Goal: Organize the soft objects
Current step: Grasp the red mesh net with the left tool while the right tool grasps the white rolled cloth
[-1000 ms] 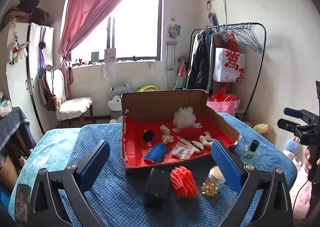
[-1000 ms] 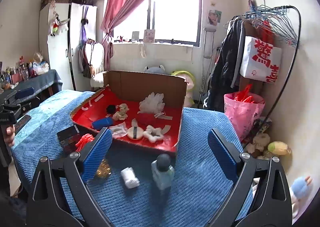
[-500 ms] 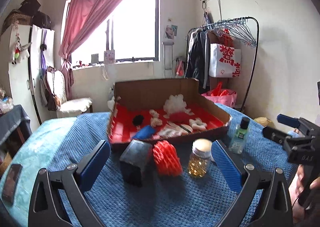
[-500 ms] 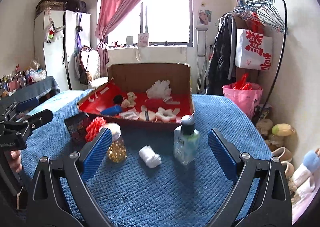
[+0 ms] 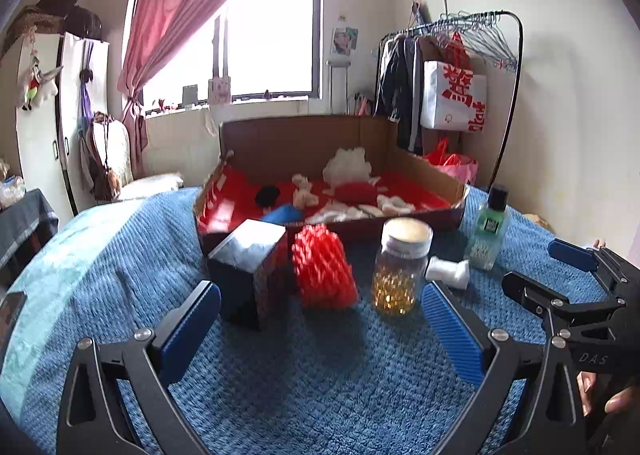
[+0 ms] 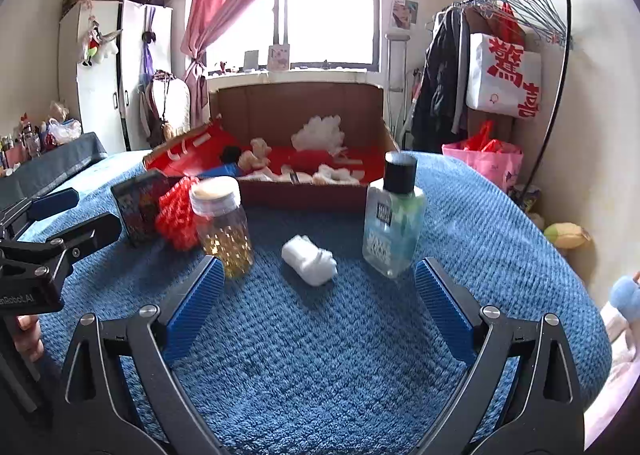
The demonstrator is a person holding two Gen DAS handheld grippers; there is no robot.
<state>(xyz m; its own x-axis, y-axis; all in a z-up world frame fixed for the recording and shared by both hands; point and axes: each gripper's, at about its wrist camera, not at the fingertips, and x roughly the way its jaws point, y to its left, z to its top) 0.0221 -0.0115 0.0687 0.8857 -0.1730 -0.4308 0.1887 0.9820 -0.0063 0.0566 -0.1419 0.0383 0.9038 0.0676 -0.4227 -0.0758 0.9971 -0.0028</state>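
My worry is the hard stuff crowding the soft pieces: the white roll lies on the blue blanket between the capsule jar and the green bottle, and the red foam net sits just beside the dark box, so a careless reach could topple a neighbour or grab the wrong thing. My left gripper is spread wide and empty, facing the net and jar. My right gripper is also wide, touching nothing, roll near its fingers, short of the cardboard tray.
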